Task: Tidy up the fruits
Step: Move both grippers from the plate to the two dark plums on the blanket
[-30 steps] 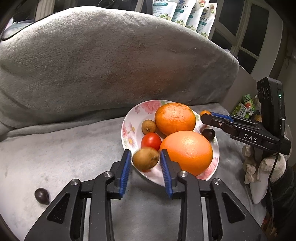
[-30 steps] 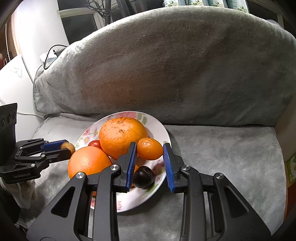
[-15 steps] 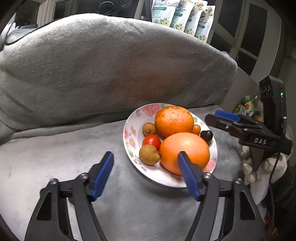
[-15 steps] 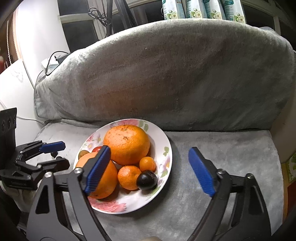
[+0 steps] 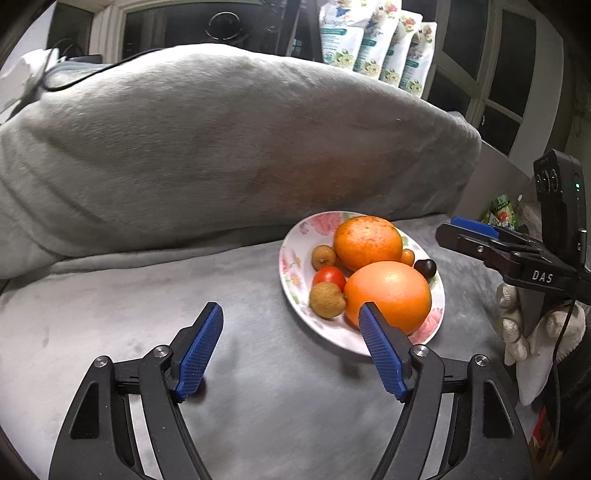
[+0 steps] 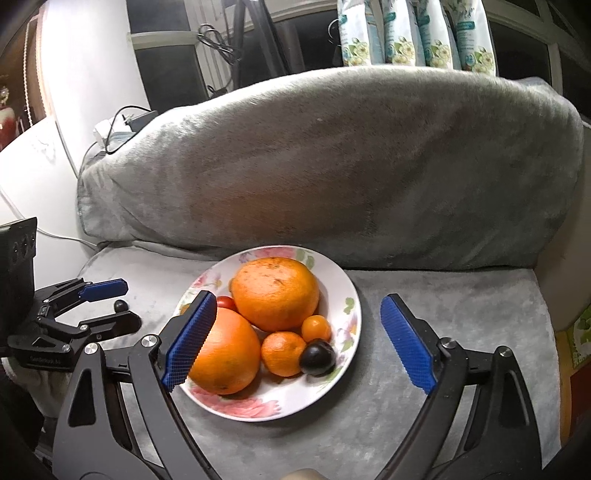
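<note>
A floral white plate (image 5: 291, 280) (image 6: 351, 306) sits on the grey sofa seat. It holds two large oranges (image 5: 388, 291) (image 6: 275, 293), a red tomato (image 5: 328, 277), two brown fruits (image 5: 327, 299), two small tangerines (image 6: 282, 352) and a dark plum (image 6: 317, 358). My left gripper (image 5: 291, 350) is open and empty, pulled back to the left front of the plate. My right gripper (image 6: 299, 339) is open and empty in front of the plate; it shows in the left wrist view (image 5: 491, 240). A small dark fruit (image 6: 120, 305) lies on the seat by the left gripper (image 6: 103, 306).
A big grey cushion (image 5: 221, 147) (image 6: 332, 166) backs the seat behind the plate. Packets (image 6: 413, 33) stand on the ledge behind. A white wall with cables (image 6: 110, 129) is at the left. A pale object (image 6: 303, 474) peeks at the bottom edge.
Both grippers opened, letting go of a brown fruit and a small tangerine onto the plate, and drew back from it.
</note>
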The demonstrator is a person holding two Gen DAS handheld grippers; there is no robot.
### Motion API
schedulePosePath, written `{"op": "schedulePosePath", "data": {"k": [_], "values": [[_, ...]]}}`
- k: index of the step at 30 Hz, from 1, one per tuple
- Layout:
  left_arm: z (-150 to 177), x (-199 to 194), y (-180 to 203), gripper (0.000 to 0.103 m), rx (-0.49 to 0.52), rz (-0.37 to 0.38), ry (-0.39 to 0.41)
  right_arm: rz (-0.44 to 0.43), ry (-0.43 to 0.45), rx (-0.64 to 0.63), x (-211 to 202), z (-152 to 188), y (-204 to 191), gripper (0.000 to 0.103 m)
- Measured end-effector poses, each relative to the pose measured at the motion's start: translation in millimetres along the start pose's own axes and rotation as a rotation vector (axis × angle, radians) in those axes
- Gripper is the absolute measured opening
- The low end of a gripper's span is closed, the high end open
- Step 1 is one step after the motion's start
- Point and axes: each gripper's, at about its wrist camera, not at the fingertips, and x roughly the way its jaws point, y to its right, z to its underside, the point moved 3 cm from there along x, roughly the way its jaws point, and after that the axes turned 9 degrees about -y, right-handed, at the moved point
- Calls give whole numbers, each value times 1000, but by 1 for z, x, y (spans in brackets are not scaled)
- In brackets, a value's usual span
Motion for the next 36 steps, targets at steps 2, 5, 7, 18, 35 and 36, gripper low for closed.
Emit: {"op": "schedulePosePath", "data": {"k": [2,5,7,18,35,36], "values": [[3,-5,-6,76,-9,-11,6,-8,5,-6,-4,-1,-5,93],[7,-13,-15,76,-22,-22,16,-21,15,-18,-9,-2,-15,93],[12,-19,-22,76,-27,-33,20,-30,20,-29,-12,-3,-23,93],[45,-38,-50,76,-49,-69,7,-86,20,-117,-15,-4,-72,93],[67,-38,-104,55,-157,-56,-14,-176,-62,-279,17,9,-157,92],[68,-38,-106,54,-161,-52,-15,-180,-68,-290,20,11,-162,92]]}}
